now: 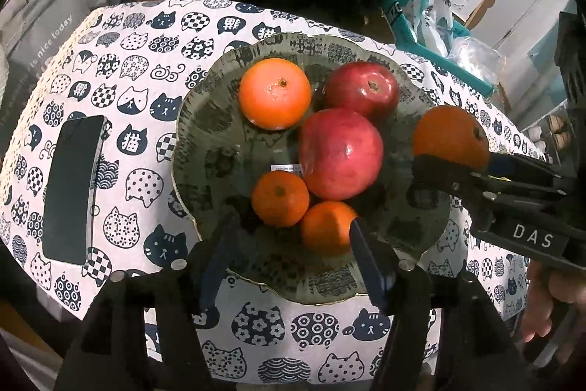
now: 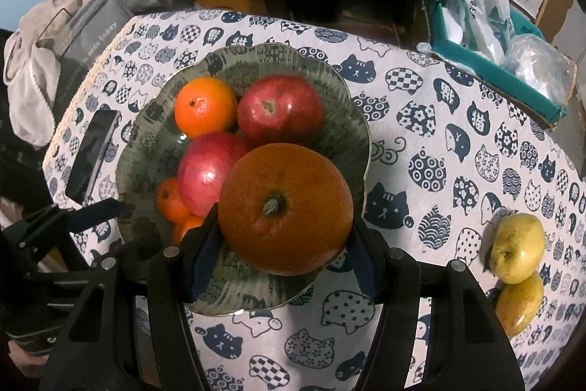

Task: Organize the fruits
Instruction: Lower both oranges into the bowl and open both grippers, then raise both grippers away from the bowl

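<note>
A green patterned plate (image 1: 205, 120) (image 2: 344, 105) holds a large orange (image 1: 274, 93) (image 2: 205, 107), a red apple (image 1: 360, 90) (image 2: 280, 109), a pomegranate (image 1: 340, 154) (image 2: 208, 171) and two small mandarins (image 1: 280, 197) (image 1: 327, 228). My right gripper (image 2: 284, 251) is shut on a dark orange (image 2: 285, 207) and holds it over the plate's near right rim; it also shows in the left wrist view (image 1: 452, 136). My left gripper (image 1: 289, 244) is open and empty, above the plate's near edge. Two yellow apples (image 2: 518, 246) (image 2: 520, 303) lie on the cloth to the right.
A cat-print tablecloth (image 1: 146, 171) covers the table. A black phone (image 1: 71, 187) (image 2: 93, 154) lies left of the plate. A grey bag (image 2: 73, 35) stands at the far left. A teal box (image 2: 501, 68) with plastic bags sits at the far right.
</note>
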A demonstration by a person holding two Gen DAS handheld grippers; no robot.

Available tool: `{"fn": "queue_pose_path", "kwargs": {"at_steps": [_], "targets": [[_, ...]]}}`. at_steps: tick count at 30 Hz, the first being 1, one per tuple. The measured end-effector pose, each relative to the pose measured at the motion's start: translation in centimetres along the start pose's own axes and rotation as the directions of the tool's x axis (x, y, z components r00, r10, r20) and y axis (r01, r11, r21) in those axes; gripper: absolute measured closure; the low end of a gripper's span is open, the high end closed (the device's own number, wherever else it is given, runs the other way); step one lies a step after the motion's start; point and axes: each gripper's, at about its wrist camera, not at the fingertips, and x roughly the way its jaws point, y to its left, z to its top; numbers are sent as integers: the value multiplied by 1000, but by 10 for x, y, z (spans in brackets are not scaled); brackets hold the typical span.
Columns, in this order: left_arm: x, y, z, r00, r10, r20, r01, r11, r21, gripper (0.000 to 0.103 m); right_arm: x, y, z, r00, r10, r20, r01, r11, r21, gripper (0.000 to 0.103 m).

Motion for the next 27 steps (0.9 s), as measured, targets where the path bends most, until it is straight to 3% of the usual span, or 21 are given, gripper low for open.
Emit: {"fn": "queue_pose_path", "kwargs": {"at_steps": [8,17,27], "targets": [[-7,13,4,1000,20,15,-19,999,-46,37,7,0,2,1000,9,-19,-9,1000,8,37],[-21,16,8,998,26,51,-23,998,-66,36,-19,6,10,998,10,58,-9,1000,-7,30],[-49,4,12,993,-4,115,11,998,-57,35,-60,-1,8,984,-100,147,102,995,-7,30]]}}
